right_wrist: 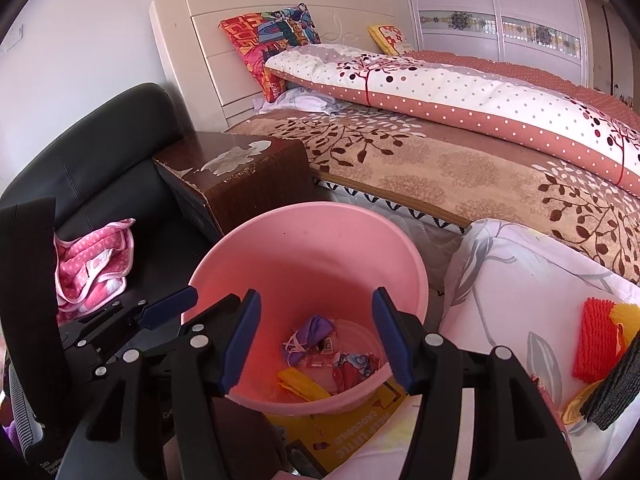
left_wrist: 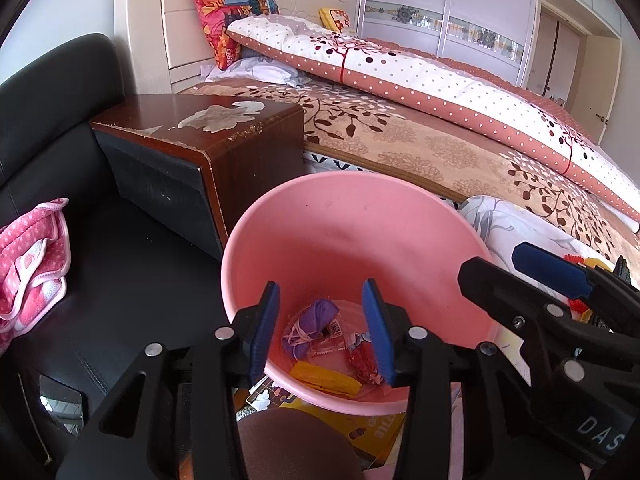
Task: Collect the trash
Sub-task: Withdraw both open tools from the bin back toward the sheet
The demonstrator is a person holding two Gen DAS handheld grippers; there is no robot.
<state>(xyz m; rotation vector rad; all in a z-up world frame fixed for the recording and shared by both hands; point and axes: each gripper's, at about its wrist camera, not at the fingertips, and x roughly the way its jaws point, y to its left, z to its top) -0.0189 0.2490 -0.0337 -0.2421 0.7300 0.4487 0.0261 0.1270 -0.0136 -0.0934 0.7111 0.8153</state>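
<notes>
Pink plastic forms the bucket [left_wrist: 352, 216] that sits on the floor between a dark wooden nightstand [left_wrist: 224, 132] and the bed [left_wrist: 420, 140], and both claws hover just above its rim. At its bottom lie several pieces of trash: a crumpled purple wrapper [left_wrist: 312, 320], a yellow wrapper [left_wrist: 324, 378] near the front wall, a red printed wrapper [left_wrist: 362, 360] and a small clear packet between them.

In the left wrist view the left claw [left_wrist: 322, 330] stands open over the near rim, its blue pads [left_wrist: 262, 328] apart with nothing between them. The right claw [left_wrist: 516, 272] shows at the right edge of that view, beside the bucket.

In the right wrist view the right claw [right_wrist: 316, 338] is likewise spread wide and empty, aimed into the bucket [right_wrist: 308, 248]. The left claw [right_wrist: 160, 314] appears at the left, its blue tip just beside the bucket's rim.

More trash waits to the right on a white floral pillow [right_wrist: 520, 280]: a red foam net [right_wrist: 596, 344], a yellow foam net [right_wrist: 628, 318] touching it, and a dark grey foam piece [right_wrist: 616, 392] in front of them. A pink dotted cloth [right_wrist: 92, 264] lies on the black leather chair [right_wrist: 100, 160] at left. A yellow printed sheet [right_wrist: 352, 432] lies under the bucket's near side.
</notes>
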